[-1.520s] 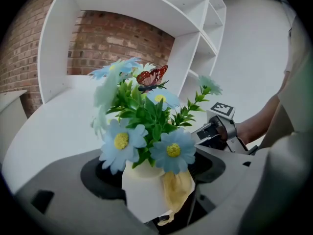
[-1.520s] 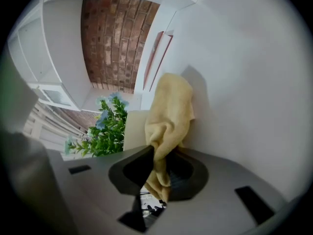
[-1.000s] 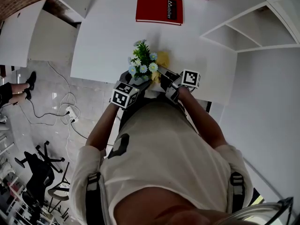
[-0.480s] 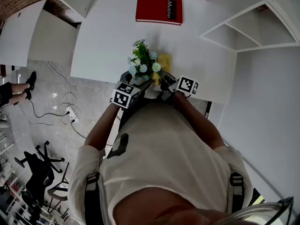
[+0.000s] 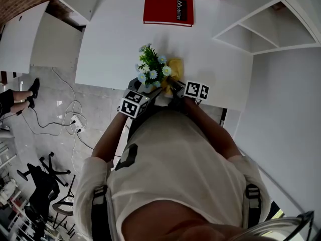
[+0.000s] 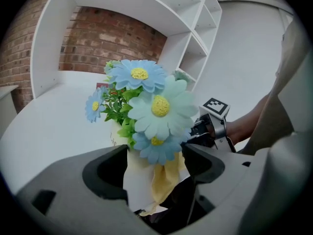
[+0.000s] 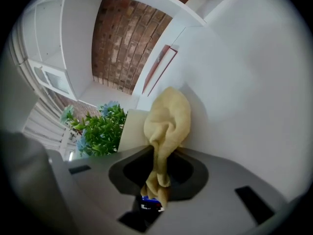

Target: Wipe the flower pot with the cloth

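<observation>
The right gripper (image 7: 156, 166) has dropped lower — jaws nearly closed, pinching the cloth (image 7: 167, 119), whose bunch meets the flower pot (image 7: 131, 131) just ahead. Wiping looks under way; the left gripper (image 6: 155, 158) clasps the pot between its jaws.

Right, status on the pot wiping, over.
Left gripper clamped on flower pot. Right gripper shut on yellow cloth, cloth against pot's side. Flowers overhang, nothing blocking.

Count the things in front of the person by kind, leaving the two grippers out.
flower pot: 1
cloth: 1
book: 1
total: 3
</observation>
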